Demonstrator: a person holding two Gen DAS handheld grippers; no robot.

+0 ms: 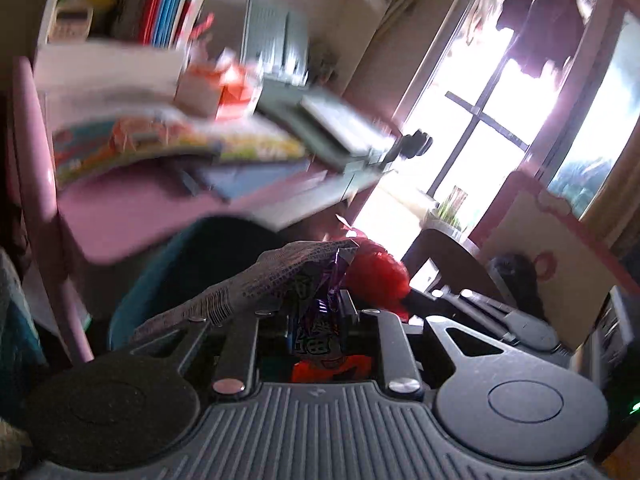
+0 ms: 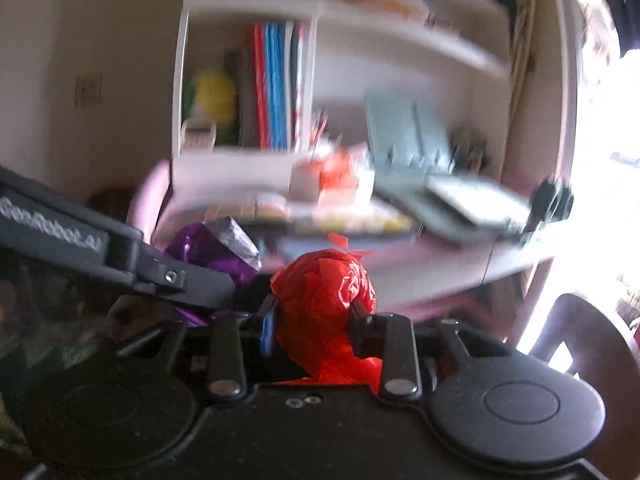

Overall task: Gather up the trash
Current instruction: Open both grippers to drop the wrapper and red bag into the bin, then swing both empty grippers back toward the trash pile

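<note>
The left gripper (image 1: 316,312) has its fingers clamped on a crinkled, glossy purple snack wrapper (image 1: 320,300) with foil inside; its long axis runs forward along the fingers, one flattened end poking past the tips. The right gripper (image 2: 314,316) has its fingers pressed on a crumpled red plastic bag (image 2: 326,300), a thin, shiny, roughly round bundle bulging above the tips. Both are held in the air, side by side, in front of a pink desk (image 2: 420,272). The desk, blurred, carries colourful books (image 1: 180,140), a red and white box (image 2: 332,176) and grey trays (image 2: 460,204). Behind stands a white bookshelf (image 2: 248,4) with upright folders. A bright window (image 1: 500,120) and a rounded chair back (image 2: 592,332) lie to the right.
</note>
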